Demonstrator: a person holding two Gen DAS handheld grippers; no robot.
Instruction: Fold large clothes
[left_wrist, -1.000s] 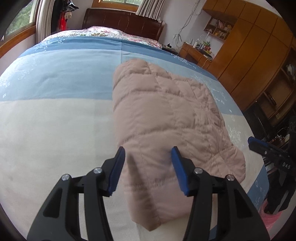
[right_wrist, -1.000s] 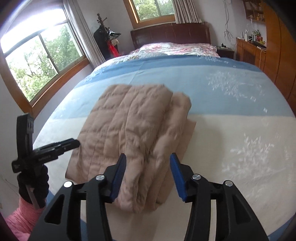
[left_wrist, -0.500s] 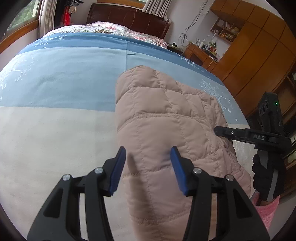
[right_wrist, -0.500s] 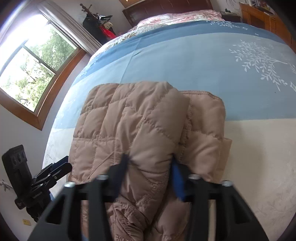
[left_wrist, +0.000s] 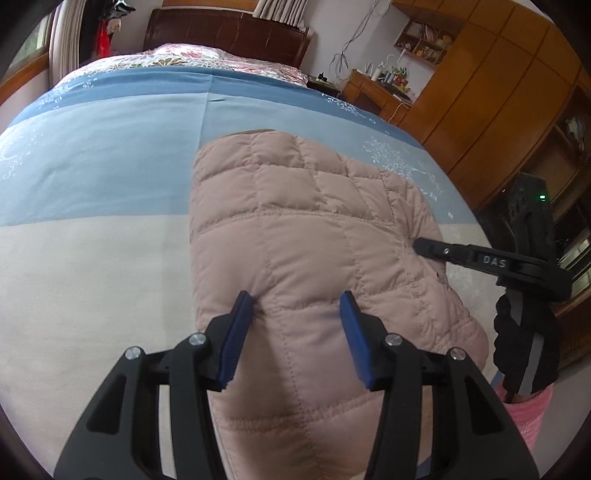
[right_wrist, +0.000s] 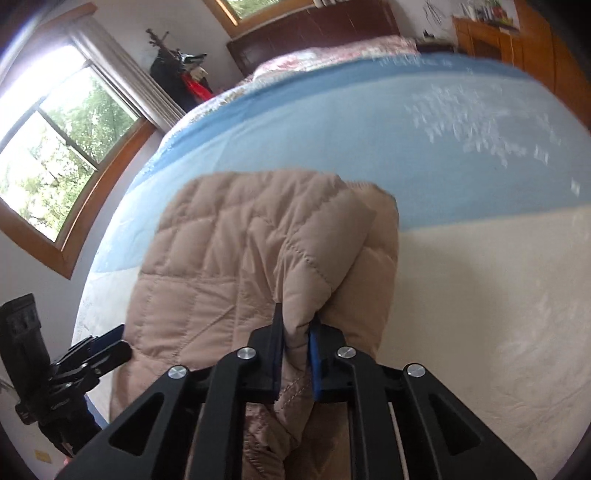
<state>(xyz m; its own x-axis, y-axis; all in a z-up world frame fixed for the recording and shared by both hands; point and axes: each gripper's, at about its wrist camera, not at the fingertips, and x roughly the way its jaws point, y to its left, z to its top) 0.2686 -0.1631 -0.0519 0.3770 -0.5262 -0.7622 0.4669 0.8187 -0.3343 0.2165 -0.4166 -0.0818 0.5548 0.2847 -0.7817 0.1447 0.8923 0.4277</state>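
Left wrist view: the quilted pink jacket (left_wrist: 306, 236) lies folded on the bed (left_wrist: 92, 258), across the line where the blue cover meets the cream. The left gripper (left_wrist: 295, 306) hovers at the jacket's near edge with its blue pads wide apart — straddling the padding, gripping nothing. At right, the right gripper (left_wrist: 436, 251) reaches into the jacket's right side, held by a gloved hand (left_wrist: 524, 343). The risk here is a one-sided lift: with this gripper empty, the near-left corner could sag and the fold slide open.

Right wrist view: the right gripper (right_wrist: 295, 332) is pinched tight on a puffy ridge of the jacket (right_wrist: 221, 266), the fabric bunched between its pads. The left gripper (right_wrist: 99, 347) shows at the near left by the jacket's edge; this view leaves its spread unclear. The pinch seems to take only the top layer — a pull could peel it off the layers beneath, or the slick padding could slip free.
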